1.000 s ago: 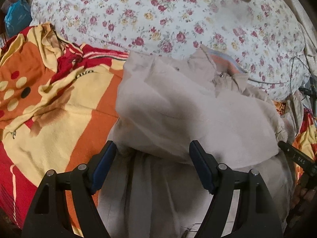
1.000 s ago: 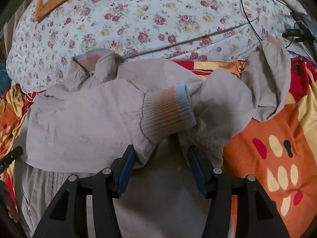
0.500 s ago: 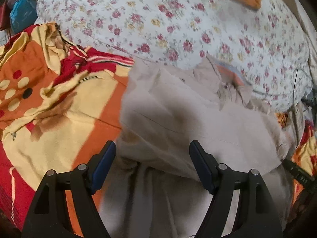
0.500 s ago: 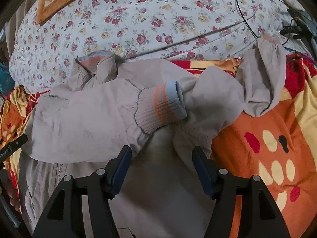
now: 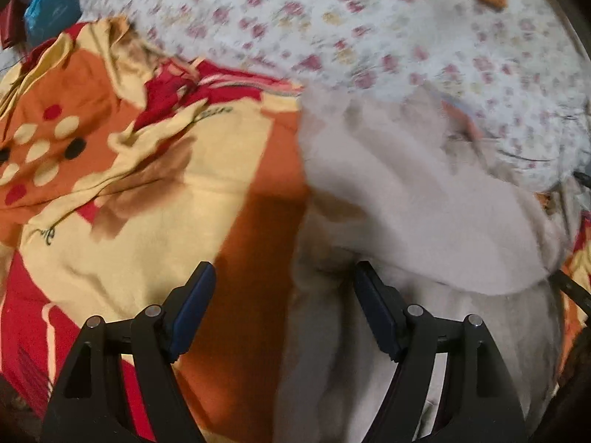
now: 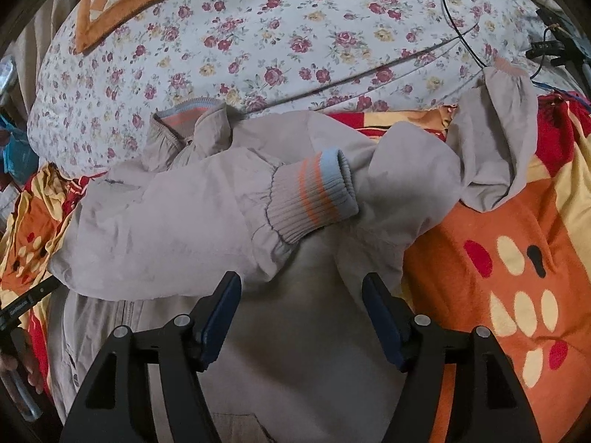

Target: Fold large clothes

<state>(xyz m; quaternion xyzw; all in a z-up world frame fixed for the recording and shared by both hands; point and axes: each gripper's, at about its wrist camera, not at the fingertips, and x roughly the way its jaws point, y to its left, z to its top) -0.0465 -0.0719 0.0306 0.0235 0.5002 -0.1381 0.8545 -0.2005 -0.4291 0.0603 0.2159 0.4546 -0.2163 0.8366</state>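
A pale grey jacket [image 6: 192,221] lies on the bed, one sleeve folded across its body, ending in a ribbed cuff [image 6: 314,195] with orange and blue stripes. Its other sleeve [image 6: 495,140] sticks up at the right. My right gripper [image 6: 301,306] hovers over the jacket body just below the cuff; its jaws are opening with nothing pinched between them. In the blurred left wrist view the jacket [image 5: 406,199] fills the right half. My left gripper [image 5: 284,295] is open over the jacket's left edge, where cloth meets the blanket [image 5: 147,203].
An orange, yellow and red blanket [image 6: 517,277] covers the bed under the jacket. A floral quilt [image 6: 295,37] rises behind it, with an orange cushion [image 6: 122,3] on top. Black cables and a device [image 6: 550,48] lie at the far right. A blue bag [image 5: 51,7] sits far left.
My left gripper has slid left, from over the jacket's middle to its left edge. My right gripper's jaws have spread wider, and the cuffed sleeve now lies free above them.
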